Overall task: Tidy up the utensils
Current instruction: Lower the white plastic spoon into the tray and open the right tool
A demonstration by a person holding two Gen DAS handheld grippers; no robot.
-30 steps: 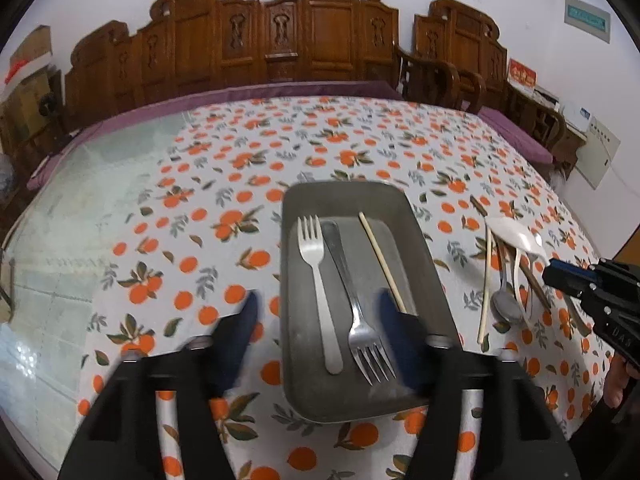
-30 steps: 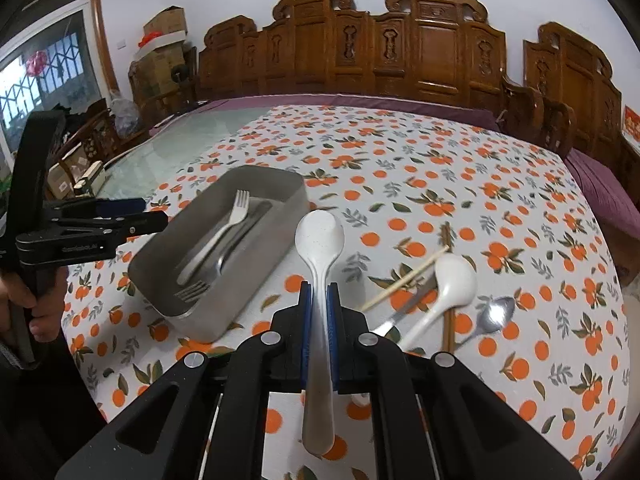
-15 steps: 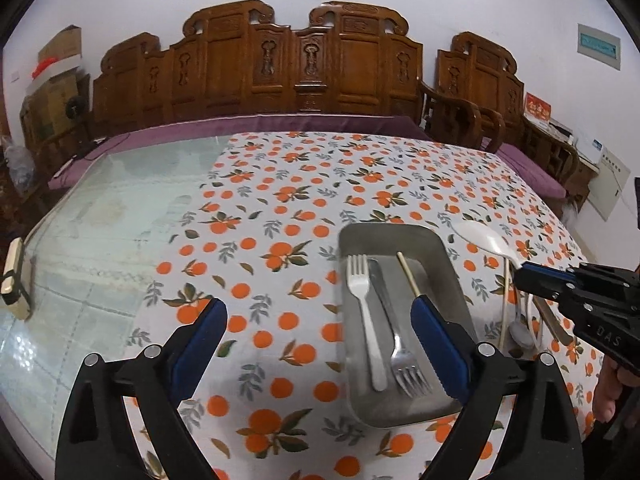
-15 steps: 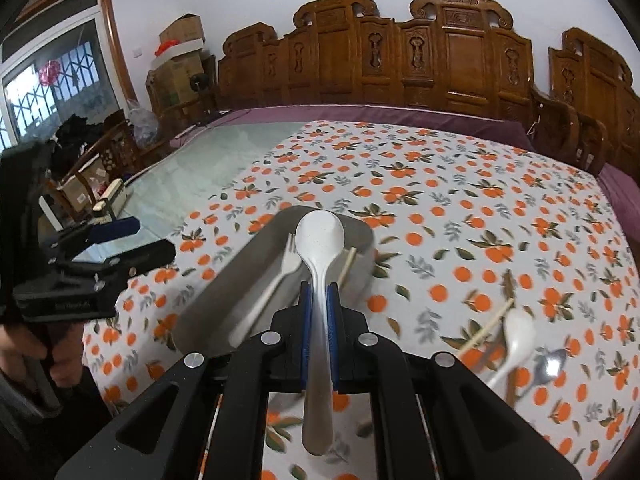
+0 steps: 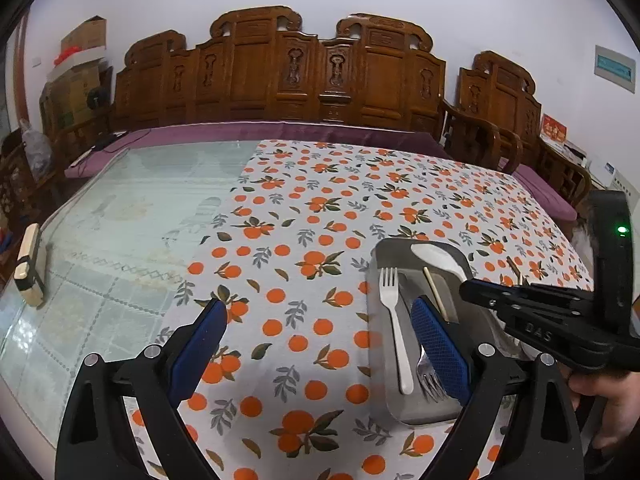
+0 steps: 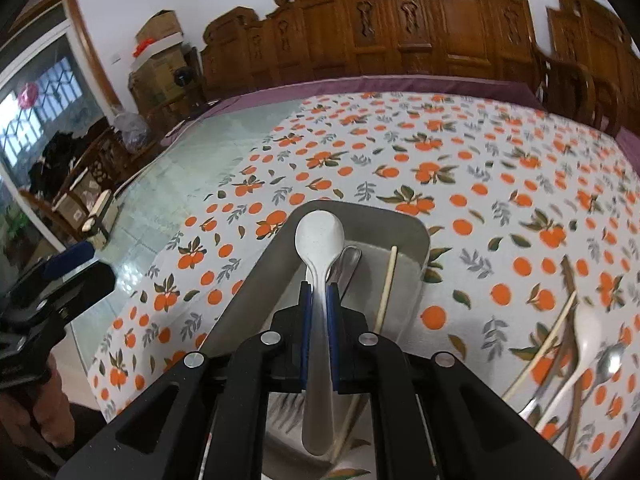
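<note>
Utensils are being sorted into a metal tray (image 5: 400, 412) on a table with an orange-print cloth (image 5: 304, 208). On the left side, the left gripper (image 5: 316, 344) hangs over the cloth beside the tray. Its blue fingers (image 5: 200, 340) are wide apart and hold nothing. Inside the tray lie a white fork (image 5: 394, 320), a metal fork (image 5: 430, 376) and one chopstick (image 5: 434, 292). Above the tray, the right gripper (image 6: 319, 336) has its fingers squeezed tight on the handle of a white spoon (image 6: 320, 236). The spoon's bowl points at the far end of the tray. So the step now looks like putting this spoon in. Next, the gripper should go lower, then let go. To the right, more spoons and chopsticks (image 6: 568, 356) wait in a pile on the cloth.
</note>
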